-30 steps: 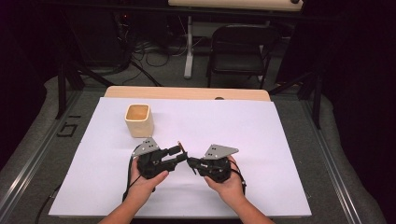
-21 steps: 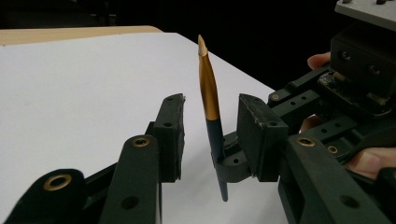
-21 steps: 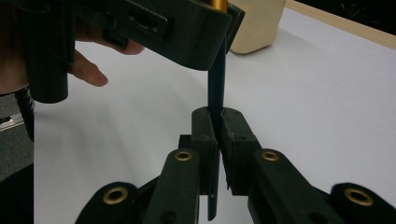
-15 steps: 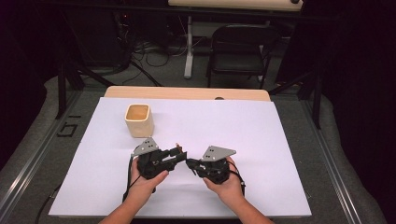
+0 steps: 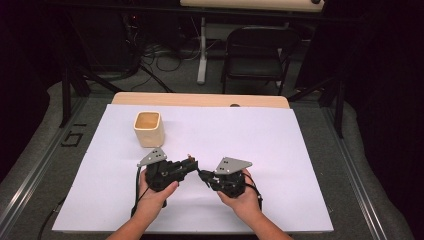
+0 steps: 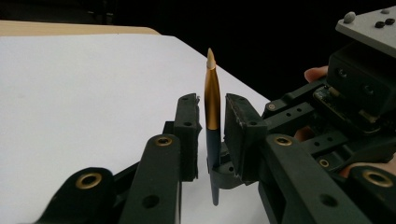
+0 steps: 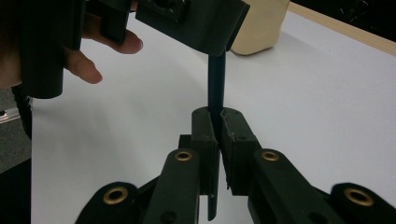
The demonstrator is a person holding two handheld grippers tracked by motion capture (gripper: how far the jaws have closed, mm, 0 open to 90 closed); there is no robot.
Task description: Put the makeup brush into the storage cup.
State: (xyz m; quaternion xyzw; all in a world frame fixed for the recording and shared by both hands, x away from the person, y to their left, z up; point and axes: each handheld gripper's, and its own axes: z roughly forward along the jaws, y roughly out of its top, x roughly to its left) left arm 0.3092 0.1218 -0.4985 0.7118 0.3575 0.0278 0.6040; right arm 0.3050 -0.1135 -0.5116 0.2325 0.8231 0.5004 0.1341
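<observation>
Near the front edge of the table [image 5: 300, 150], around its middle, the two grippers meet tip to tip over the white sheet. The right gripper [image 7: 215, 122] has its jaws closed tight on the dark lower barrel of a pen [image 6: 211, 112]. The left gripper [image 6: 211, 122] faces it with the pen's gold upper part standing upright between its jaws, which sit slightly apart on either side of it; whether they touch it cannot be told. Farther back, toward the table's far left corner, stands a cream cup [image 5: 149, 128], well apart from both grippers.
</observation>
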